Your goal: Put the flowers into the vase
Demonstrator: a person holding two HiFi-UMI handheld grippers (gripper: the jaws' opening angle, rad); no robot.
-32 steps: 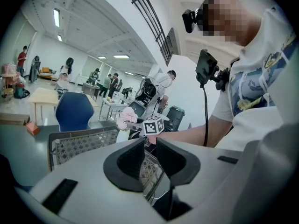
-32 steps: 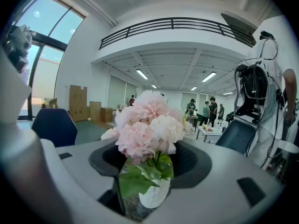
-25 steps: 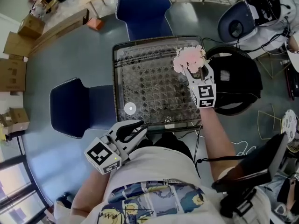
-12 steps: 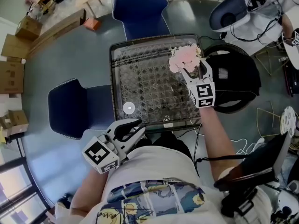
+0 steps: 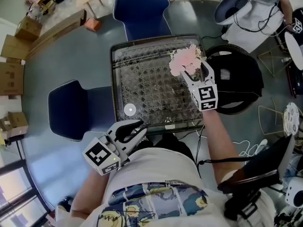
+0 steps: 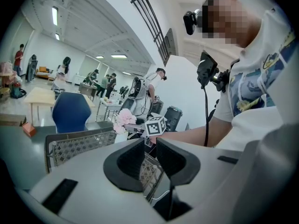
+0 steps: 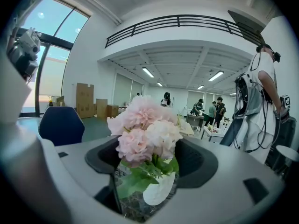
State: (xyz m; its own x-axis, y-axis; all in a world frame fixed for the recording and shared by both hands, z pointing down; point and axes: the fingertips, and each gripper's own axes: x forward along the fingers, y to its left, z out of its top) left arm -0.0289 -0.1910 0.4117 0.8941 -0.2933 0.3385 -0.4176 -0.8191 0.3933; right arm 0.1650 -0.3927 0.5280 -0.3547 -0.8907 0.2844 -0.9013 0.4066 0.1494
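- Flowers: a bunch of pale pink blooms with green leaves beneath. It stands upright with its stems down in the vase, toward 2 o'clock on the mesh table.
- Vase: white, rounded, largely hidden under the leaves.

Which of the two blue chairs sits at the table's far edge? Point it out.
The blue chair at the top of the head view, behind the mesh table; the other blue chair stands off its left side.

The right claw, its jaws just opening wide, flanks pink flowers standing in a white vase.
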